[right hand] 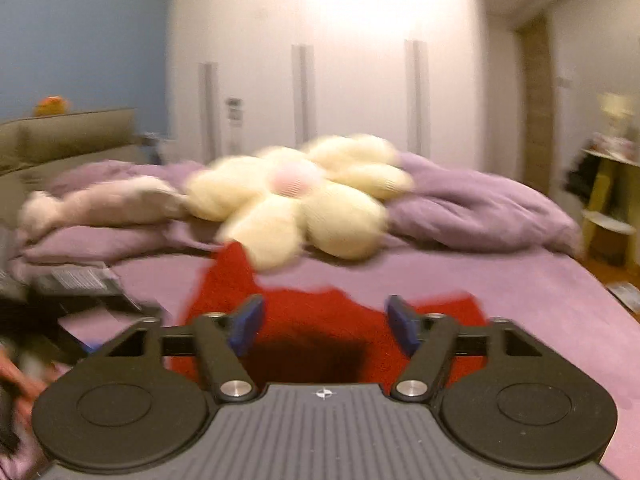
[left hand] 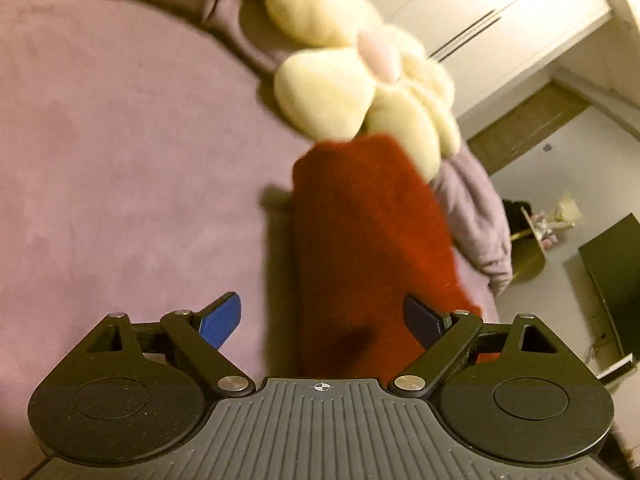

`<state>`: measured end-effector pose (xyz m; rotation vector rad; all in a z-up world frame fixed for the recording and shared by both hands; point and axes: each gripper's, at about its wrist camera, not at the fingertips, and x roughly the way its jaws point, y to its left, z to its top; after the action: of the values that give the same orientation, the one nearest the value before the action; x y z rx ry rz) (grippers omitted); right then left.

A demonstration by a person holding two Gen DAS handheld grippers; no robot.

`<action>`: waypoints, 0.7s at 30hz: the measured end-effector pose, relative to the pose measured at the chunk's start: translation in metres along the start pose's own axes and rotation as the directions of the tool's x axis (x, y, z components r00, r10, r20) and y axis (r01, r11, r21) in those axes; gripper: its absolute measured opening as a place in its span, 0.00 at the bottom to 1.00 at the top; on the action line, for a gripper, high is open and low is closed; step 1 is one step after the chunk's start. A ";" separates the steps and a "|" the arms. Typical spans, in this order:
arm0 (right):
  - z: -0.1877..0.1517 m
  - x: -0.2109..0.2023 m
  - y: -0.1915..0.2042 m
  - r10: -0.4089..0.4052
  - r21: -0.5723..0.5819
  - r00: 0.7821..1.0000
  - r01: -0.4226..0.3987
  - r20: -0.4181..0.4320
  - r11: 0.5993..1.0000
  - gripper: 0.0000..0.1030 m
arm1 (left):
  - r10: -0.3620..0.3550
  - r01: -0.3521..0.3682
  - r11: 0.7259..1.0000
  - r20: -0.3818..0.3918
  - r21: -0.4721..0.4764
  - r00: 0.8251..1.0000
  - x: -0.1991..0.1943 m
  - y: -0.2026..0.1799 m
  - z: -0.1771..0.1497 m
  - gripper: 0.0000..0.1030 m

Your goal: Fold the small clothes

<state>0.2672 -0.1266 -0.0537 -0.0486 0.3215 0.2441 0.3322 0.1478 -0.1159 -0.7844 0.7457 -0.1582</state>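
Red knit garment (left hand: 360,240) lies flat mid-bed (left hand: 120,160), touching plush flower cushion (left hand: 352,80). Left gripper (left hand: 322,320) and right gripper (right hand: 324,326): released, empty.

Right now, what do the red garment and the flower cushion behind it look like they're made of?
Red garment: seems a soft knit or fleece, matte with a fuzzy surface; blur hides any weave. Flower cushion: cream plush, stuffed; puffy rounded petals and a pale pink centre. Both lie on the purple bed sheet, which looks like matte, slightly napped fabric.
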 end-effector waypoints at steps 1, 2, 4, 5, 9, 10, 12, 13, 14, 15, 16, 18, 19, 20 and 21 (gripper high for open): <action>0.004 0.013 0.006 0.064 -0.021 0.997 -0.065 -0.035 0.998 0.78 | -0.011 0.011 1.000 -0.023 -0.009 1.000 0.006 0.002 -0.002 0.89; 0.006 0.027 0.010 0.111 -0.031 0.990 -0.114 -0.082 0.993 0.77 | -0.018 0.018 1.000 -0.038 -0.016 0.999 0.012 0.003 -0.004 0.89; 0.003 0.053 0.017 0.137 -0.071 0.976 -0.151 -0.172 0.986 0.67 | -0.024 0.023 1.000 -0.040 -0.009 0.999 0.014 0.005 -0.005 0.89; 0.000 0.062 0.017 0.140 -0.090 0.968 -0.161 -0.208 0.983 0.54 | -0.029 0.029 1.000 -0.033 -0.001 0.999 0.013 0.007 -0.007 0.89; -0.010 0.070 0.013 0.177 -0.106 0.944 -0.213 -0.278 0.971 0.27 | -0.004 0.004 1.000 -0.024 0.013 1.000 0.017 0.006 -0.004 0.89; -0.011 0.067 0.010 0.175 -0.088 0.947 -0.205 -0.268 0.975 0.24 | 0.005 -0.004 1.000 -0.020 0.015 1.000 0.019 0.006 -0.004 0.89; -0.015 0.052 0.001 0.167 -0.050 0.965 -0.181 -0.204 0.982 0.20 | 0.001 -0.001 1.000 -0.014 0.029 1.000 0.017 -0.001 -0.005 0.89; -0.018 0.040 -0.007 0.142 0.003 0.976 -0.144 -0.165 0.990 0.16 | -0.001 0.002 0.999 -0.007 0.041 1.000 0.015 -0.003 -0.005 0.89; -0.020 0.032 -0.017 0.115 0.064 0.983 -0.106 -0.144 0.992 0.15 | -0.007 0.007 0.998 -0.003 0.058 1.000 0.016 -0.008 -0.007 0.89; -0.027 0.024 -0.030 0.076 0.145 0.989 -0.057 -0.126 0.988 0.14 | -0.015 0.016 0.997 -0.010 0.075 1.000 0.019 -0.014 -0.009 0.89; -0.037 0.017 -0.041 0.032 0.212 0.992 -0.004 -0.126 0.977 0.10 | -0.022 0.024 0.996 -0.022 0.089 1.000 0.023 -0.020 -0.012 0.91; -0.062 0.011 -0.055 -0.048 0.282 0.979 0.104 -0.198 0.954 0.00 | -0.035 0.038 0.994 -0.032 0.099 0.999 0.032 -0.031 -0.018 0.91; -0.077 0.011 -0.060 -0.091 0.290 0.965 0.162 -0.245 0.943 0.00 | -0.044 0.048 0.994 -0.040 0.101 0.998 0.036 -0.036 -0.020 0.91; -0.086 0.011 -0.066 -0.098 0.305 0.956 0.184 -0.278 0.934 0.00 | -0.047 0.054 0.992 -0.061 0.116 0.997 0.040 -0.041 -0.023 0.91; -0.092 0.010 -0.072 -0.087 0.327 0.951 0.187 -0.296 0.926 0.00 | -0.033 0.047 0.987 -0.087 0.155 0.996 0.046 -0.048 -0.026 0.90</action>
<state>0.2653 -0.2017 -0.1435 0.2515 0.6353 0.0342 0.3554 0.0807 -0.1199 -0.6459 0.7875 -0.2845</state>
